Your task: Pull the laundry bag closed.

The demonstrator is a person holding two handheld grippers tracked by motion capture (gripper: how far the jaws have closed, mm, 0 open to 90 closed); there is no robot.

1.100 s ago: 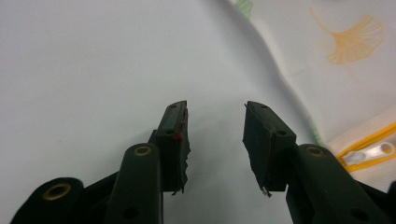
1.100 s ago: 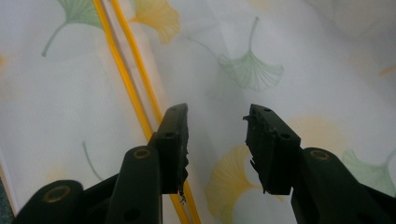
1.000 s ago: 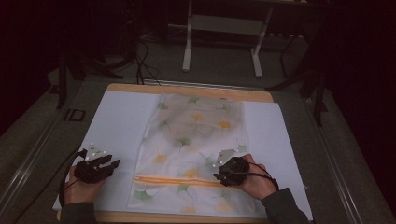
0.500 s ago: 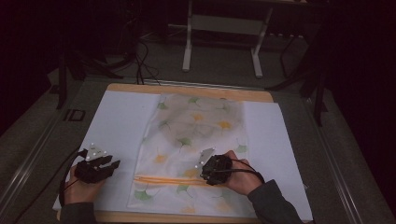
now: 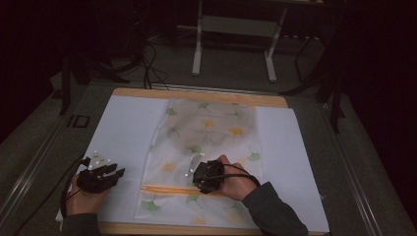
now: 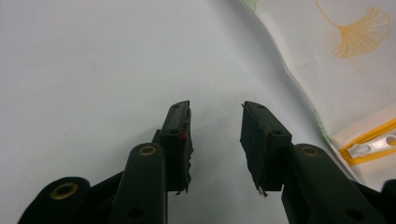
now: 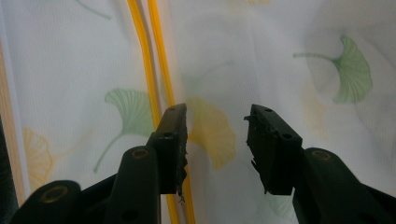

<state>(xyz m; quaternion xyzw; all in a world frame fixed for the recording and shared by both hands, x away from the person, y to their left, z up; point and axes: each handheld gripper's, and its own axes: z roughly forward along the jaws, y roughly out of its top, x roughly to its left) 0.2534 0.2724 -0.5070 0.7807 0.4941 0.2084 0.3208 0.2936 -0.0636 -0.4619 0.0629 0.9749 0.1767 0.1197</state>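
Note:
A white mesh bag (image 5: 211, 132) printed with ginkgo leaves lies flat on a white sheet (image 5: 123, 128). Its yellow zipper (image 5: 162, 189) runs across the near end. My right gripper (image 5: 195, 179) hovers over the bag (image 7: 280, 56) beside the zipper (image 7: 149, 56), pointing left, open; its jaws have just opened a little wider with nothing between them. My left gripper (image 5: 117, 172) rests over the bare sheet (image 6: 93, 70) left of the bag (image 6: 345, 70), open and empty, its jaws just narrowing slightly. The zipper (image 6: 369, 140) with a white pull lies off to its right.
The sheet covers a wooden table (image 5: 196, 93). Behind it stand a metal frame's legs (image 5: 233, 44), and cables (image 5: 152, 59) lie on the dark floor. A small black mark (image 5: 78, 120) sits off the sheet's left edge.
My right gripper has slid left across the bag, from its right side toward the middle near the zipper. The left gripper has stayed where it was.

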